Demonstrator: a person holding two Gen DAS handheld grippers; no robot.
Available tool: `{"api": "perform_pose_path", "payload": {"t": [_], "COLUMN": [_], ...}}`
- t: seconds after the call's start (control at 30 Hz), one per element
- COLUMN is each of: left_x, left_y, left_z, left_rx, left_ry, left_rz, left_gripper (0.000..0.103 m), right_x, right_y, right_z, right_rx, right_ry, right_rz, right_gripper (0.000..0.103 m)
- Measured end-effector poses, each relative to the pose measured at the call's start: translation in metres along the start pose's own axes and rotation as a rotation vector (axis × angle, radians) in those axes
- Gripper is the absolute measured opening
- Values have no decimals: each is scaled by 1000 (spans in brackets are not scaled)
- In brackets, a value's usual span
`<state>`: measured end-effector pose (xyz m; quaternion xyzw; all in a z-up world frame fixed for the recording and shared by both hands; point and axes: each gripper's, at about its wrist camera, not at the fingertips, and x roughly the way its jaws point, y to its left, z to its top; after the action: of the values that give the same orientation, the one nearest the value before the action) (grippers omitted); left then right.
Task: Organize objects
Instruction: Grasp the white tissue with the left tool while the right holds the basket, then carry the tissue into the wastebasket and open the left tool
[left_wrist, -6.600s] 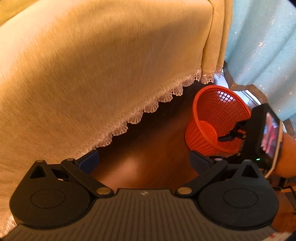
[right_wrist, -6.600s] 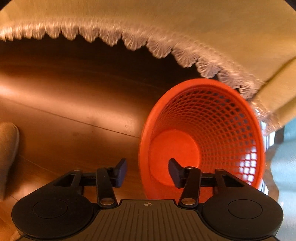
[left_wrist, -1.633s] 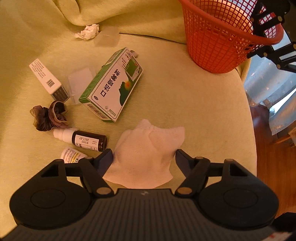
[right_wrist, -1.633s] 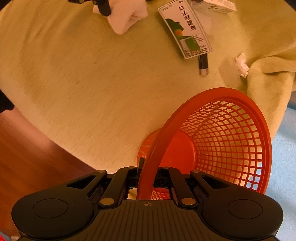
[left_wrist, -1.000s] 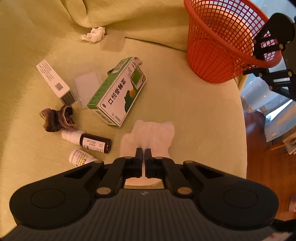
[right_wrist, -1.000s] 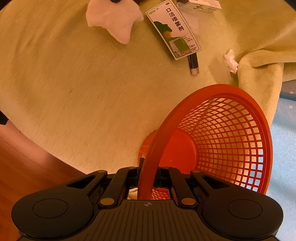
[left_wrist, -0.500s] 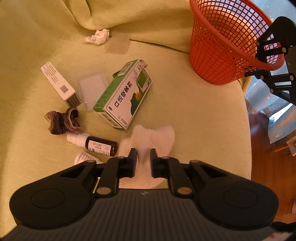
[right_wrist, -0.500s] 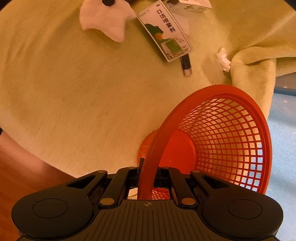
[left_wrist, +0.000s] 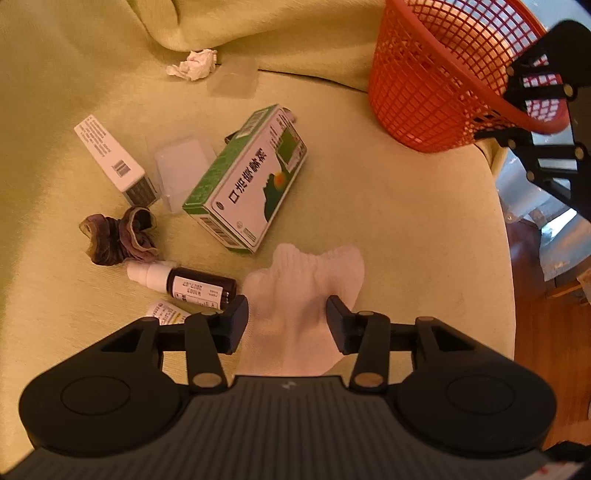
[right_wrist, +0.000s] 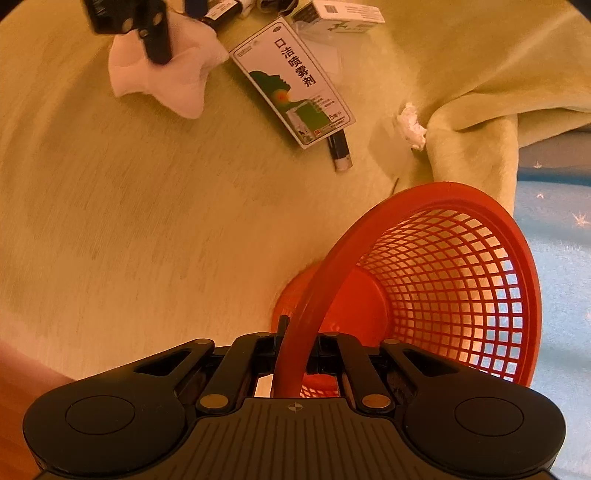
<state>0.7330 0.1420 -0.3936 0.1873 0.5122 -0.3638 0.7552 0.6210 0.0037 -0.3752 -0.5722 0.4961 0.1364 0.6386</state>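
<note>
Yellow-green cloth (left_wrist: 406, 229) covers the surface on which everything is spread. At the far left, a narrow white box (left_wrist: 112, 162) is seen beside a clear plastic piece (left_wrist: 183, 162), with a dark scrunchie (left_wrist: 118, 236) below them. A brown dropper bottle (left_wrist: 184, 282) lies on its side nearer the camera, and a small labelled tube (left_wrist: 166, 312) is partly hidden behind the left finger. A green and white carton (left_wrist: 251, 177) lies flat at the middle, and a crumpled tissue (left_wrist: 194, 64) is seen by a fold at the back. The left gripper (left_wrist: 287, 319) is held wide apart, and the white cloth (left_wrist: 306, 273) lies between its jaws, gripped by neither. At the right, the red basket (left_wrist: 417, 85) stands on the cloth, its rim clamped by the right gripper (right_wrist: 297, 341), whose jaws are closed tight on the plastic.
</note>
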Motion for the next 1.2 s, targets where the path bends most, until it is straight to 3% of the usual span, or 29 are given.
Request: {"api": "perform_pose_path", "payload": {"t": [0.23,0.33,0.43,0.73,1.2], "left_x": [5,5,-1,-49,-128], "left_y": [-1,0,3,13,22], "left_z": [-5,-7,-7,3,88], "left_rx": [11,6,-13,-39,-15], "left_ry": [-13,-3,-10,-79,-247], "left_rz": [-3,5,-12,-37,-105], "left_gripper": [39,20,13,12,12], "right_x": [0,0,-1,-5,-2], "right_y": [5,9,11,12,6], "right_z": [3,6,8,20,29], "right_rx": [36,39,43,33,-37], "right_ry": [5,4,2,-5,21], "right_rz": [-23,-30,-35,-36,-10], "right_gripper": [1,1,1,1,1]}}
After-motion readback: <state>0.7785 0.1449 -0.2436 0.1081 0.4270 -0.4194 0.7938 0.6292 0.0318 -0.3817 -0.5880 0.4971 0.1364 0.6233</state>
